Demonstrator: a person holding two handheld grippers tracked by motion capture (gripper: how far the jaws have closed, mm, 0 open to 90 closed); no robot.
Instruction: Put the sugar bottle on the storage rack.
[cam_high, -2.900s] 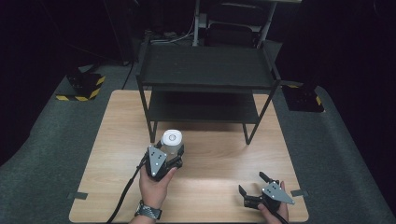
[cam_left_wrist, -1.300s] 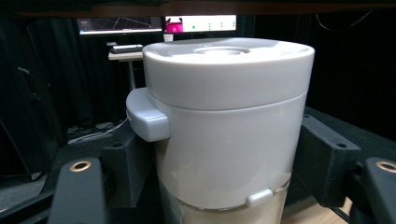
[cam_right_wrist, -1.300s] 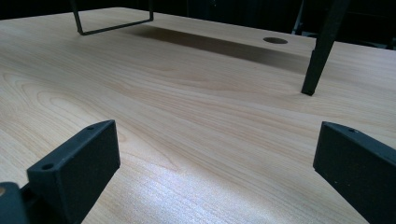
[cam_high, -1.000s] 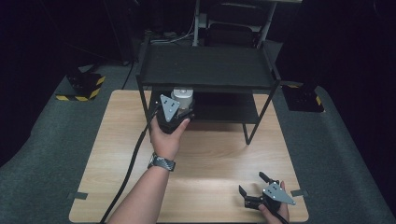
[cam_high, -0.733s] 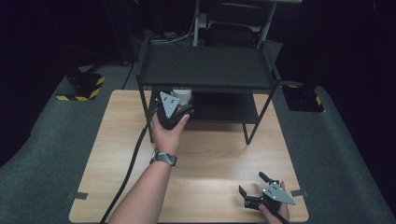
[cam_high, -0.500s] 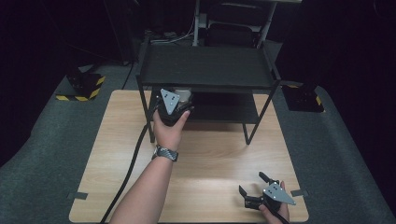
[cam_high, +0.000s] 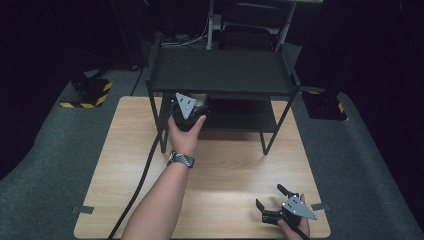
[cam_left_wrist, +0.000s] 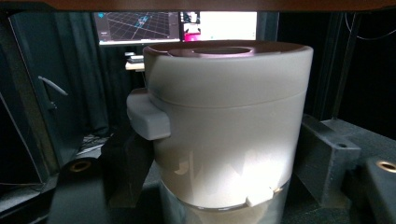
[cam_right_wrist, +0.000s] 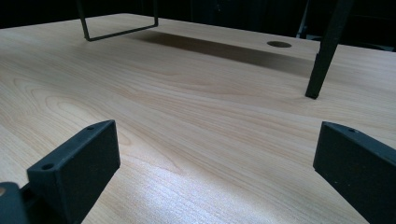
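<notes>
The left tool (cam_high: 189, 111) is clamped on a white lidded canister (cam_left_wrist: 228, 126), its jaws pressing either side, and holds it upright at the left front edge of the black two-tier rack (cam_high: 220, 70), between the two shelves. The right tool (cam_high: 280, 207) rests near the table (cam_high: 230, 170) front right corner, jaws apart around nothing.

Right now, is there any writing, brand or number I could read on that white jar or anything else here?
None can be read.
White jar: plain, no label.
Screens behind it: graphics too small and blurred to read.
Hazard blocks: yellow-black stripes, no words.
Shelf and table: no markings.
</notes>
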